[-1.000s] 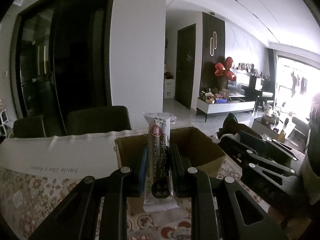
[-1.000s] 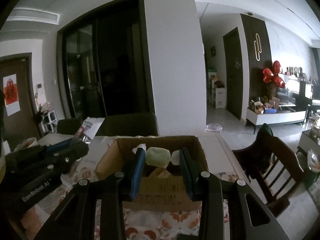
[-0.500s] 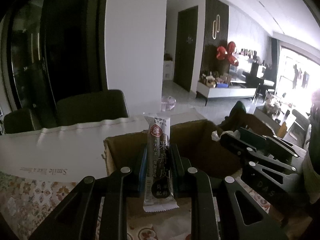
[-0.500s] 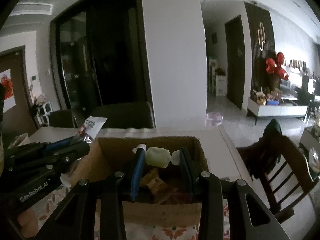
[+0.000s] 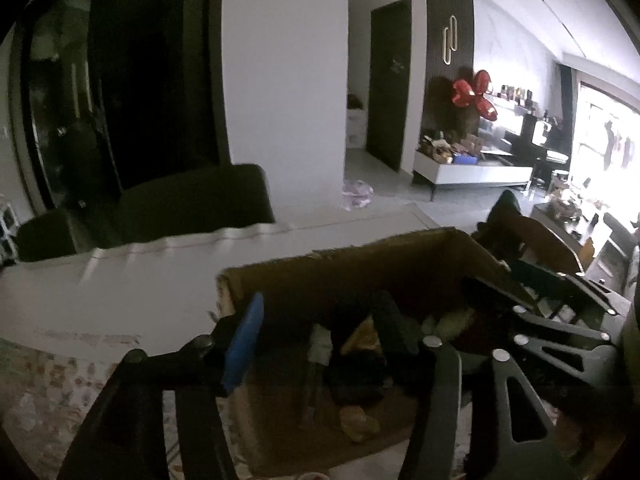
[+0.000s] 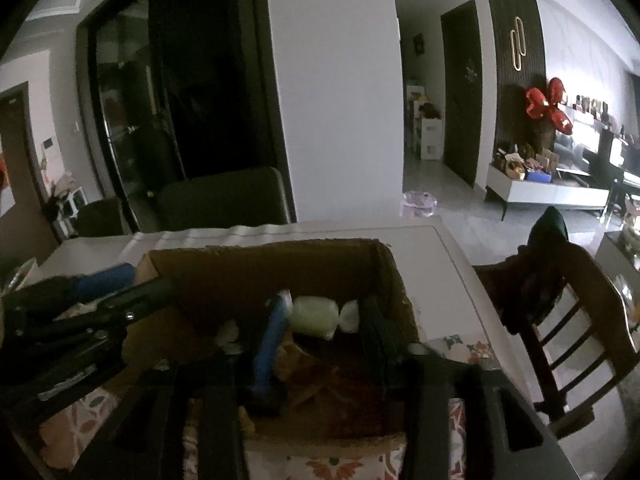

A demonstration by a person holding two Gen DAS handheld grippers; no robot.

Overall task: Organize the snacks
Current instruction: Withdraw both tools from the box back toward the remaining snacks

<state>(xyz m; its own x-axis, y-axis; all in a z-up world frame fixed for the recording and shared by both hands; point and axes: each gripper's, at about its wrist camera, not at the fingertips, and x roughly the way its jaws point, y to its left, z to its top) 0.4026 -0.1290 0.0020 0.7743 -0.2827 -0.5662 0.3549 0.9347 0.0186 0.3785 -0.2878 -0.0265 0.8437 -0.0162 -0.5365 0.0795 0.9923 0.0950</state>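
Observation:
A brown cardboard box stands on the table and holds several snacks. My left gripper is open wide over the box, its jaws empty; a long snack bar lies inside the box below them. My right gripper hangs over the box, its jaws spread a little, with a pale green wrapped candy still between them; whether they grip it is unclear. The right gripper shows at the right of the left wrist view; the left gripper shows at the left of the right wrist view.
The table has a white runner and a floral cloth. Dark chairs stand behind the table. A wooden chair stands to the right of it.
My left gripper opened and the long snack bar dropped from its jaws into the box. Both grippers moved down over the box. The right jaws widened around the candy.

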